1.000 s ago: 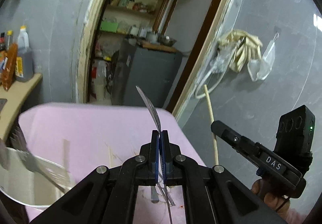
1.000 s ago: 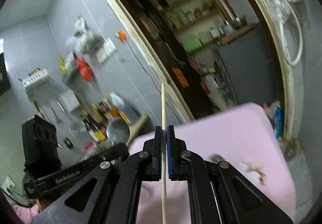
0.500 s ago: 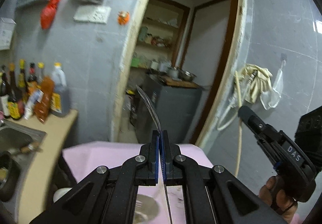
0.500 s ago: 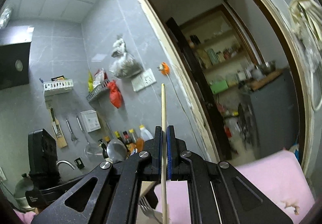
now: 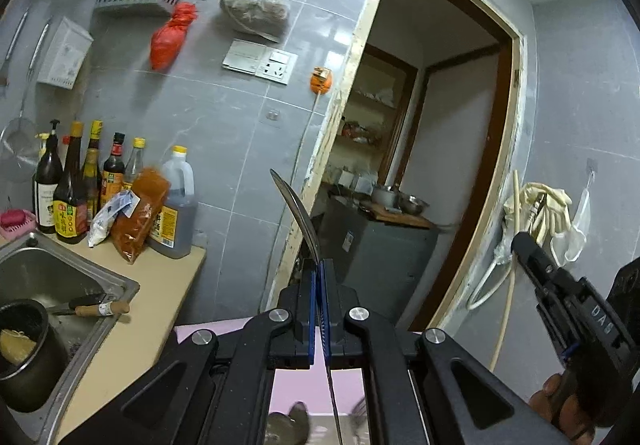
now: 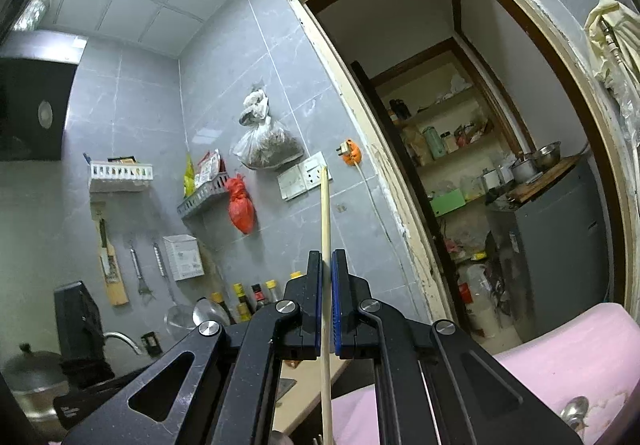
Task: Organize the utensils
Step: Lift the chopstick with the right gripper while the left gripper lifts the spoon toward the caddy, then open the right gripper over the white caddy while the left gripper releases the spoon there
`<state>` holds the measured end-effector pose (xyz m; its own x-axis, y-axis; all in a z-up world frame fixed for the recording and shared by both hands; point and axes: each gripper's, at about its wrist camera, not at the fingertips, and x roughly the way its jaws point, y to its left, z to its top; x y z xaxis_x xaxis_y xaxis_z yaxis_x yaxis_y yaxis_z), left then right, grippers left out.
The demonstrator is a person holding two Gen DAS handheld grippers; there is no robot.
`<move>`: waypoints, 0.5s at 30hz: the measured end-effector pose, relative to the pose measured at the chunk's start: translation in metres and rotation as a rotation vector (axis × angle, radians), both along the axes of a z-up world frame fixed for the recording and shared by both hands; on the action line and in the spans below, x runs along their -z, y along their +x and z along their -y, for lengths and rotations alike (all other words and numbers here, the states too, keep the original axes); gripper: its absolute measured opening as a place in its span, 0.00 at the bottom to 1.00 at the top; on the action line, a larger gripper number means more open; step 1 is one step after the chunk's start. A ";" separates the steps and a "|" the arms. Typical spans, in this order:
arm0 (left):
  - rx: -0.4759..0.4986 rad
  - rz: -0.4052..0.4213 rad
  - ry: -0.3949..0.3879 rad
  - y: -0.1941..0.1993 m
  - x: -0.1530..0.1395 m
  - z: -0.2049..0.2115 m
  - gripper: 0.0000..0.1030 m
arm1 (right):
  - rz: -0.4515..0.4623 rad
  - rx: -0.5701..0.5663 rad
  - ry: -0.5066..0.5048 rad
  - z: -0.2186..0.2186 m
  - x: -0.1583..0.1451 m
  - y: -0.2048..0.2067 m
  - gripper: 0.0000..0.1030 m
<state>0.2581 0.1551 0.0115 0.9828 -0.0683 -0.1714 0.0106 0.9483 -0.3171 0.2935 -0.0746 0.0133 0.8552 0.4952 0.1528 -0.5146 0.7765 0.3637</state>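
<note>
Both hands have swung up and round since a second ago. Back then the left gripper (image 5: 319, 269) had the pink bench (image 5: 212, 327) filling the space below it; now only a sliver of pink shows under its fingers, and the tiled wall, the sauce bottles (image 5: 72, 185) and the sink (image 5: 60, 281) sit off to its left. It's still clamped tight on a thin metal utensil (image 5: 298, 209), seen edge-on, which curves up and left beyond the tips, so I can't tell if it's a spoon or a knife.

The right gripper (image 6: 327, 265) is likewise still pinched on a wooden chopstick (image 6: 325, 205), which stands nearly straight up past the fingertips, with its lower end running down under the gripper. A second ago the pink bench (image 6: 568, 349) was right ahead of it; now that has dropped to its lower right, and the doorway (image 6: 460, 125) and ceiling fill the space above. A spoon (image 6: 573, 407) lies on the bench at far lower right.
</note>
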 end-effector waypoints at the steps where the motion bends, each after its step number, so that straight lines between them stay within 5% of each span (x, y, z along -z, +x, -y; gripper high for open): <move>1: 0.001 0.006 -0.003 0.001 0.005 -0.003 0.03 | 0.000 0.007 -0.008 -0.005 0.006 0.002 0.04; 15: -0.018 0.016 0.051 0.003 0.063 -0.011 0.03 | -0.054 0.028 -0.021 -0.025 0.064 0.014 0.04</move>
